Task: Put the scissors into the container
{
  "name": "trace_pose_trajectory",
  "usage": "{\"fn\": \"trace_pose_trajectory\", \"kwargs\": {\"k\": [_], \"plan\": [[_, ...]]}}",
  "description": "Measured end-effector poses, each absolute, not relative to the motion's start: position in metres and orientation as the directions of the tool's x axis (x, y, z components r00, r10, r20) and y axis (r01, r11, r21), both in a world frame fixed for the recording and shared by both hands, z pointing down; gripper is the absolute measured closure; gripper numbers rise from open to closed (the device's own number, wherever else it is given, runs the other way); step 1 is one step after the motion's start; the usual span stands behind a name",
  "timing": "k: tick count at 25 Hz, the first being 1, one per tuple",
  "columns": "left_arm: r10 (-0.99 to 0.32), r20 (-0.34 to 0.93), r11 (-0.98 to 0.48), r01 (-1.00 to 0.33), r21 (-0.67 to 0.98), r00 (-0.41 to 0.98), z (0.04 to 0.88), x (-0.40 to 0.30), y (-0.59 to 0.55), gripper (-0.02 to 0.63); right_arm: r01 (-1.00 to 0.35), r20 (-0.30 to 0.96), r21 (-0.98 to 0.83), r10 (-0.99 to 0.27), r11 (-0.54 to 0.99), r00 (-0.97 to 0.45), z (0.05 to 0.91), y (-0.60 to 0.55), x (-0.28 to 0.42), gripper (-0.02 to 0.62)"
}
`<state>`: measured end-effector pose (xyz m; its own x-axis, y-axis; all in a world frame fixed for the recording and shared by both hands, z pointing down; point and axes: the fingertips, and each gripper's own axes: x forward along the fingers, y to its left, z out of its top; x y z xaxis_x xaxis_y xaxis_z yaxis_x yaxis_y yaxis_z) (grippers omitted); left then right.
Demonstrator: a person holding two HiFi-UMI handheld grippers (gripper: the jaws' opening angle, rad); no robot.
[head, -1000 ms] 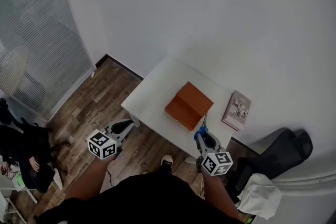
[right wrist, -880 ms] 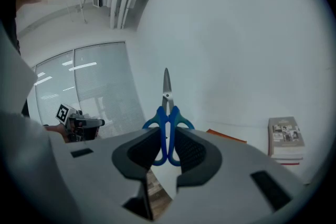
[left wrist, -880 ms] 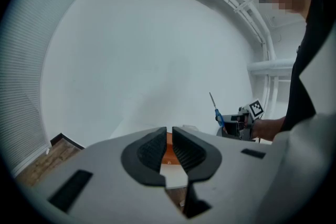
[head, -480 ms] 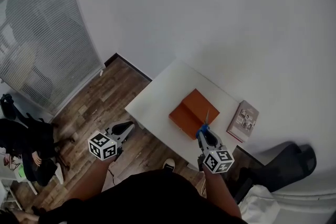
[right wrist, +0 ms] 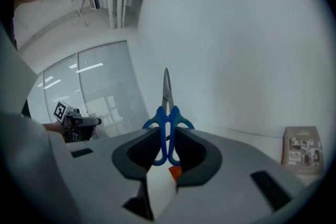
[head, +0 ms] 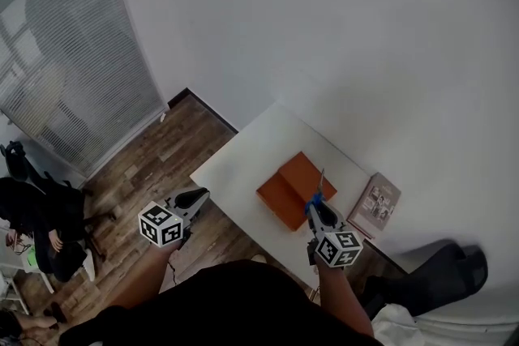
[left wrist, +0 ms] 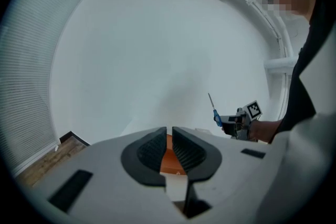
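Blue-handled scissors (right wrist: 167,113) stand blades up between the jaws of my right gripper (right wrist: 168,139), which is shut on the handles. In the head view the right gripper (head: 319,209) holds the scissors (head: 319,189) above the near right corner of the orange container (head: 292,189) on the white table (head: 247,154). The left gripper view also shows the scissors (left wrist: 213,110) in the air. My left gripper (head: 197,196) is off the table's near left side, above the floor; its jaws (left wrist: 169,147) are shut with nothing between them, with the orange container (left wrist: 169,159) beyond them.
A book with a picture cover (head: 377,202) lies at the table's right end, also seen in the right gripper view (right wrist: 304,148). A white wall runs behind the table. Wooden floor (head: 158,158) lies left of it, window blinds (head: 57,85) beyond. A dark chair (head: 430,284) stands at the lower right.
The right gripper has carried the scissors forward, from the table's near edge to over the container's near right corner. The left gripper has stayed about where it was.
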<state>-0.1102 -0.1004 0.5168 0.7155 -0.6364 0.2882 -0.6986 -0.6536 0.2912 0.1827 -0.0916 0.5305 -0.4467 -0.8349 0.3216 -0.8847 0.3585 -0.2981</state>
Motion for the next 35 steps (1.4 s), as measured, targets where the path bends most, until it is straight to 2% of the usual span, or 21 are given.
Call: {"fn": "trace_pose_trajectory", "kwargs": {"k": [18, 35], "plan": [[-0.636, 0.378, -0.602, -0.739, 0.302, 0.672, 0.537, -0.075, -0.122, 0.568, -0.827, 0.365, -0.388, -0.756, 0.408, -0.544, 0.588, -0.134, 0.197, 0.508], [-0.470, 0.333, -0.733, -0.572, 0.368, 0.817, 0.541, -0.054, -0.198, 0.566, -0.897, 0.401, -0.335, -0.818, 0.288, -0.412, 0.573, -0.169, 0.200, 0.508]]}}
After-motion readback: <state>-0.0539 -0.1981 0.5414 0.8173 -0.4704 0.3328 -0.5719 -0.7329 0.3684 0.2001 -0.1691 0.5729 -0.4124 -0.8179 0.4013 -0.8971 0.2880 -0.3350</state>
